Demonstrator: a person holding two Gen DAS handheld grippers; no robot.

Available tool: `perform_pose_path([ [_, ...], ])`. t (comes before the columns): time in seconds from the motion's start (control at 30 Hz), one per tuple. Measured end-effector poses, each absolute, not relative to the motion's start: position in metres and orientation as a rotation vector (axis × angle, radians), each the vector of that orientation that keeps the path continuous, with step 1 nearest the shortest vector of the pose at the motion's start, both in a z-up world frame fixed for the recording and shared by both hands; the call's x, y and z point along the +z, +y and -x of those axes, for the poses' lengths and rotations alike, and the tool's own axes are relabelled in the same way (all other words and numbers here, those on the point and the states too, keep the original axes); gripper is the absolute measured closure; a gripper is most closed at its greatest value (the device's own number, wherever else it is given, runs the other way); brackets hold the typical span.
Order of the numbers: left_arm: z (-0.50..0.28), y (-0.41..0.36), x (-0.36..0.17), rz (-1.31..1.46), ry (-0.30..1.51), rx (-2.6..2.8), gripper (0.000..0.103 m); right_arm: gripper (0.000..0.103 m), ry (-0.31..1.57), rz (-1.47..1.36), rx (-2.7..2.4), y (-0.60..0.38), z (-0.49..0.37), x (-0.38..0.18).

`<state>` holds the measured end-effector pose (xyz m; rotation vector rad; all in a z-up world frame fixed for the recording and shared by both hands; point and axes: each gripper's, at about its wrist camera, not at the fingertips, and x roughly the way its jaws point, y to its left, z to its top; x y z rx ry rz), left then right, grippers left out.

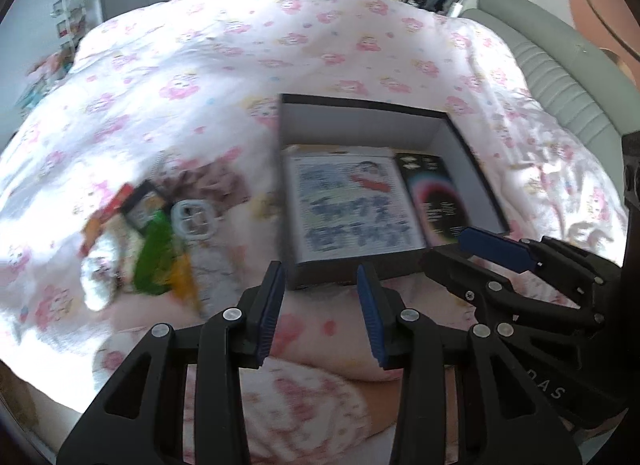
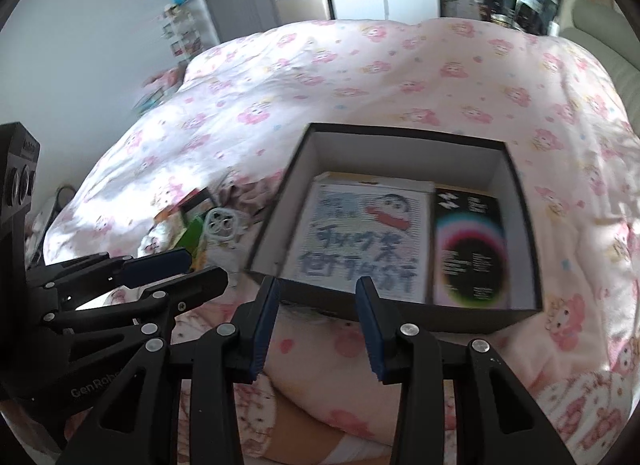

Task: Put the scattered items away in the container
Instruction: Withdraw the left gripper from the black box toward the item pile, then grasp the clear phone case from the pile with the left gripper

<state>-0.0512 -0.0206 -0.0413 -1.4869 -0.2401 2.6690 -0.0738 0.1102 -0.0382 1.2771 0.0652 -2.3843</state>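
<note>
- Right now the left gripper (image 1: 320,311) has its blue pads apart with nothing between them; only quilt shows in the gap.
- Likewise the right gripper (image 2: 318,323) stands with its jaws parted and empty, hovering just short of the box's near wall.
- Just beyond both sits the dark open box (image 2: 520,225) on the flowered quilt (image 1: 240,65), the container for this job.
- Inside it already lie a white printed sheet with blue writing (image 2: 356,241) and, beside it, a black card with a glowing ring (image 2: 472,257), so part of the tidying looks done.
- Still outside, to the box's left, is a heap of loose items (image 1: 152,237): a green packet (image 1: 154,253), a clear plastic ring piece (image 1: 194,221) and a dark small box, all blurred.
- By my reckoning that heap is what remains, and neither hand carries anything yet.
</note>
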Motion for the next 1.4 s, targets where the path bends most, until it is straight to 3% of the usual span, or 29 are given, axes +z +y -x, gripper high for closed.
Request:
perform_pose_path([
  [0.37, 0.022, -0.13, -0.071, 1.555, -0.5, 2.77, 0.065, 0.067, 0.148, -1.26, -2.148, -0.001, 0.072, -0.059],
  [0.77, 0.024, -0.213, -0.131, 1.657, -0.844, 2.665, 0.062, 0.067, 0.225, -1.432, -2.085, -0.07, 0.1, -0.117],
  [1.4, 0.126, -0.185, -0.183, 1.898, -0.792, 2.338, 0.061, 0.067, 0.13, -1.631, -1.971, -0.074, 0.129, -0.179],
])
